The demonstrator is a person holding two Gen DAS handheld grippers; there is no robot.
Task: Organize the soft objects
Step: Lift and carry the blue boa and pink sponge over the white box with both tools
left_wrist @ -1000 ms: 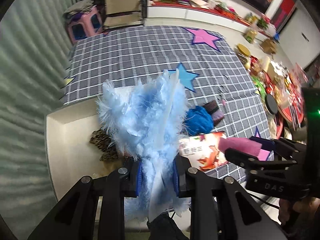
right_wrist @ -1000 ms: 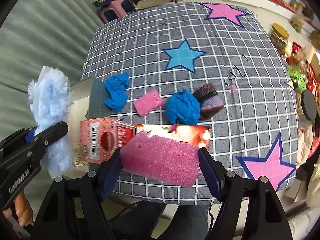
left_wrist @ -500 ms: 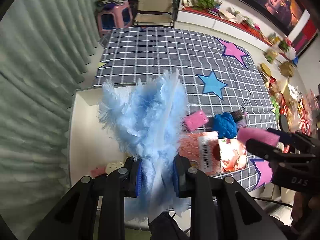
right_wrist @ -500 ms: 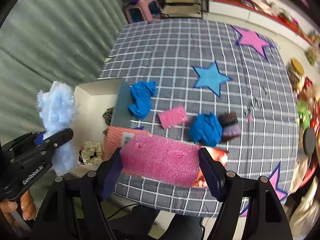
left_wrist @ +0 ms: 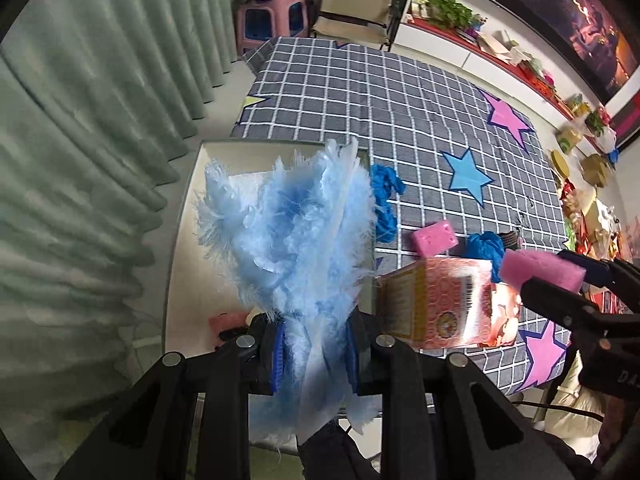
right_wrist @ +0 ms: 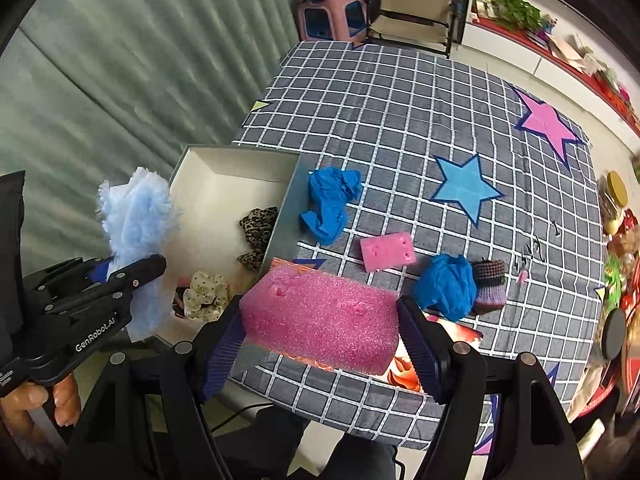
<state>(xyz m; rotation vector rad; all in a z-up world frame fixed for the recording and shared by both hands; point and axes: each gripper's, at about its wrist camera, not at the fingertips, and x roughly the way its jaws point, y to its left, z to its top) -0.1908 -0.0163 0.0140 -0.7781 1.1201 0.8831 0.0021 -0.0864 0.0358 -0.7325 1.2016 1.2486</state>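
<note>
My left gripper is shut on a fluffy light-blue duster cloth, held above the white open box. From the right wrist view the same cloth hangs over the box's left side. My right gripper is shut on a large pink sponge block, above the table's near edge. Inside the box lie a leopard-print scrunchie and a cream dotted scrunchie. On the checked cloth lie a crumpled blue cloth, a small pink sponge, a blue ball of cloth and a knitted striped piece.
A red-and-orange printed carton lies on the table's near edge beside the box. A green curtain hangs on the left. A pink stool and a folding chair stand beyond the table. Clutter crowds the floor at the right.
Both grippers have rolled and drifted, so the table now sits further right and the box shows more fully. The grips on the duster cloth and pink sponge are unchanged.
</note>
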